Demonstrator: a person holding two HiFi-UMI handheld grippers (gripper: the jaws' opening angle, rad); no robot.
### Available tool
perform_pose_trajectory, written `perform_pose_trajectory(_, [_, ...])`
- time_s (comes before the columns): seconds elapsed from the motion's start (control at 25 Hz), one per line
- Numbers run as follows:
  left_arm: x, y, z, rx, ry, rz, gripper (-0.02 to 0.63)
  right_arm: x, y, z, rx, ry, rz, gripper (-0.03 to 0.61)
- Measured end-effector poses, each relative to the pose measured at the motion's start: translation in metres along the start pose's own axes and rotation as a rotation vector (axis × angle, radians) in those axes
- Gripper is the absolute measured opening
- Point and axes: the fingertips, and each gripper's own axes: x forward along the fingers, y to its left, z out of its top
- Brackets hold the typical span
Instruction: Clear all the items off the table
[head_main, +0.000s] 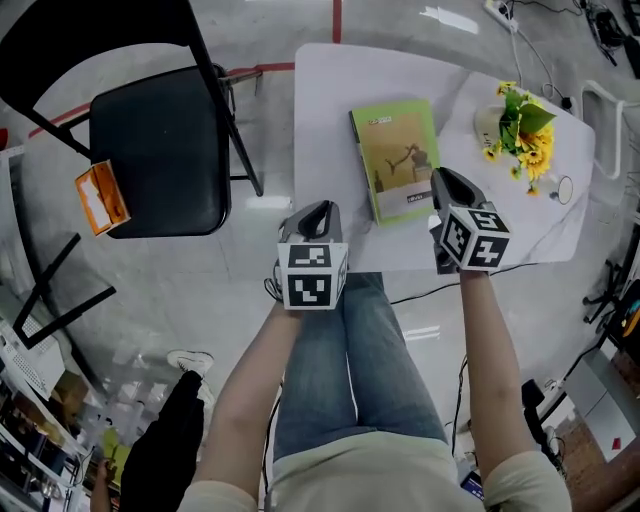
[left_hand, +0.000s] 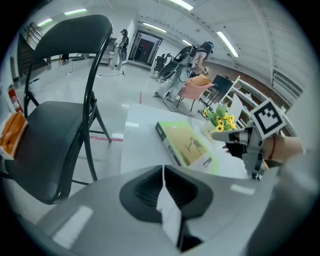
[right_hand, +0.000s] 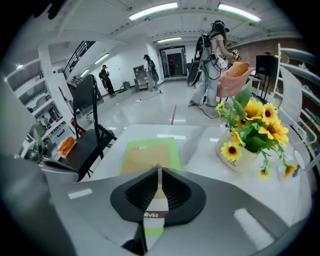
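– Where's the book?

– Flat and cover up, about mid-way across the white table. In the head view its long axis runs nearly from 12 to 6 o'clock, with the far end tipped a little toward 11. The spine is on the 9 o'clock side, and the top of the cover points away from the person

– And around it?

– A pot of sunflowers stands at the book's 2 o'clock, apart from it. A black folding chair is off the table at 9 o'clock, with an orange packet at its 8 o'clock edge

– The left gripper?

– At the book's 7 o'clock, over the table's near edge and clear of the book. Its own view shows the jaws pressed together with nothing between them

– The right gripper?

– At the book's 5 o'clock, its tip over the near right corner; I cannot tell whether it touches. Its jaws meet at the tip and grip nothing, and in its view the book lies just beyond them at 12 o'clock
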Motion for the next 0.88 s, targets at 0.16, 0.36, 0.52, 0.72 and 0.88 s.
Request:
perform_pose_trajectory(0.16, [0.009,-0.005,-0.002,-0.013,0.006,0.015,0.017,0.016,-0.019,-0.001,-0.037,0.03,-0.015,0.003])
perform_pose_trajectory(0.36, [0.02,-0.015,-0.003,-0.033,0.004,0.024,0.017,0.032,-0.041,-0.004,-0.076,0.067,-0.036,0.0])
perform_pose_trajectory(0.52, [0.031,-0.02,-0.009,-0.031,0.016,0.037,0.017,0.045,-0.056,-0.005,-0.089,0.092,-0.048,0.0])
perform_pose_trajectory(0.72, [0.042,-0.027,-0.011,-0.039,0.026,0.044,0.018,0.06,-0.069,-0.006,-0.113,0.12,-0.051,0.0])
perform_pose_trajectory(0.88, [0.048,-0.03,-0.015,-0.04,0.039,0.047,0.017,0.07,-0.069,-0.01,-0.132,0.143,-0.043,0.0])
